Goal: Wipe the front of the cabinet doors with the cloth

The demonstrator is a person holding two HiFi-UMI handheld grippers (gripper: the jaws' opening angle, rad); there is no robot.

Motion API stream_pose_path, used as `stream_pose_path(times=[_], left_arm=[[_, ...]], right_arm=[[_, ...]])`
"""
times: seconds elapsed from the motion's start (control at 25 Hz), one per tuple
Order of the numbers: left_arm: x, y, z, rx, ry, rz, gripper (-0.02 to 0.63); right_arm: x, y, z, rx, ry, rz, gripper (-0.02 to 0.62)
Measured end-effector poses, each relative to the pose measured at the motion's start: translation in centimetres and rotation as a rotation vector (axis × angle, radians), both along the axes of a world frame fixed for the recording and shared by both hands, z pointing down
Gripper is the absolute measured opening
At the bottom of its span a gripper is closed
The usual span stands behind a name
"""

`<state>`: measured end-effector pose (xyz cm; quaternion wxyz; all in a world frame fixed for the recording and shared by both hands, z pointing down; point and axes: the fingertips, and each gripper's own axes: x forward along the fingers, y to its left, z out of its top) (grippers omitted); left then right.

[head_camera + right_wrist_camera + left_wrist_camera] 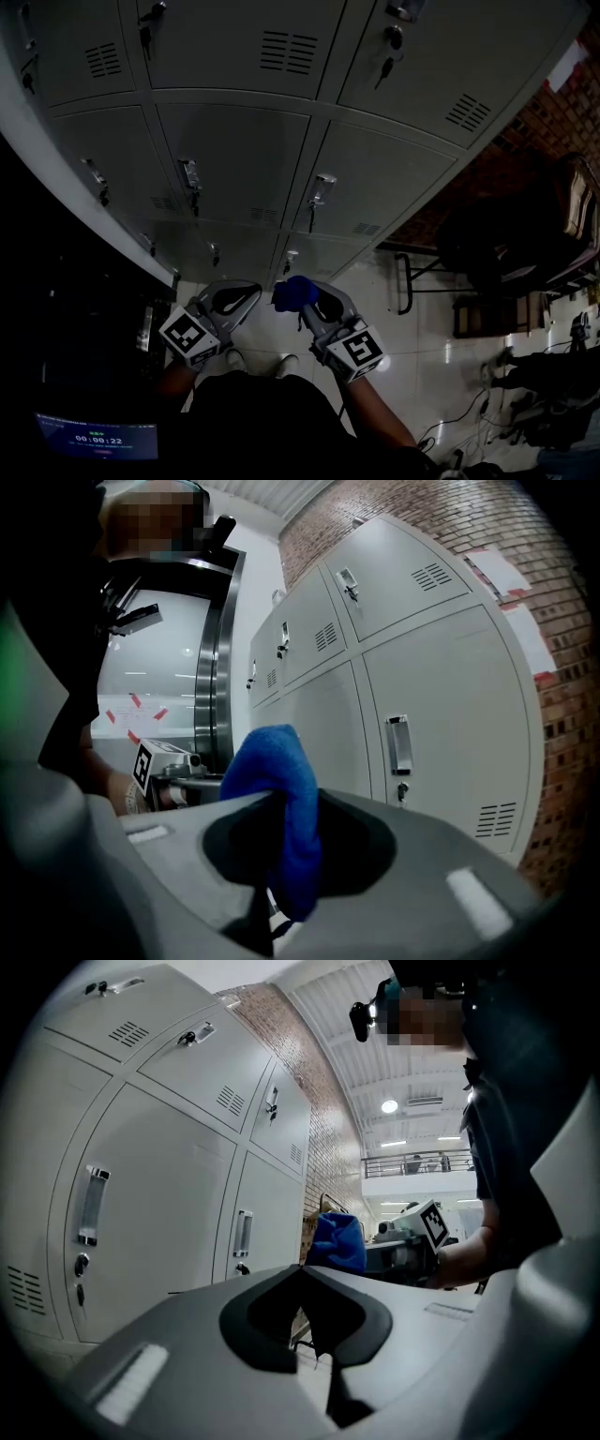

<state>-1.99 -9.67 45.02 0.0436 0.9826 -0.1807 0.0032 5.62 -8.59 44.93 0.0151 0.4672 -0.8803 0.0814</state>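
Observation:
A bank of grey metal cabinet doors (234, 159) with handles and vent slots stands in front of me. My right gripper (305, 298) is shut on a blue cloth (293, 292), which bulges out above its jaws (281, 808). It hangs low, short of the bottom doors and not touching them. My left gripper (242, 298) is beside it on the left, shut with nothing held. In the left gripper view the blue cloth (337, 1241) shows to the right, with the doors (169, 1185) on the left.
A brick wall (553, 112) runs off to the right of the cabinet. A dark chair (506, 253) and a metal frame stand on the shiny floor at right, with cables (450, 427) lying near. A small screen (98, 436) glows at bottom left.

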Motion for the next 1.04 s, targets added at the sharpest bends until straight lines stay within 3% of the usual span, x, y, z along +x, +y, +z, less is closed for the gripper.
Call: stream_pose_path(times=[0.48, 1.04], left_arm=[[0.2, 0.0, -0.1, -0.002, 0.000, -0.005, 0.000], [-0.4, 0.4, 0.9, -0.026, -0.008, -0.012, 0.000]], right_arm=[[-0.2, -0.2, 0.2, 0.014, 0.003, -0.033, 0.067], [-1.3, -0.4, 0.9, -0.044, -0.013, -0.053, 0.067]])
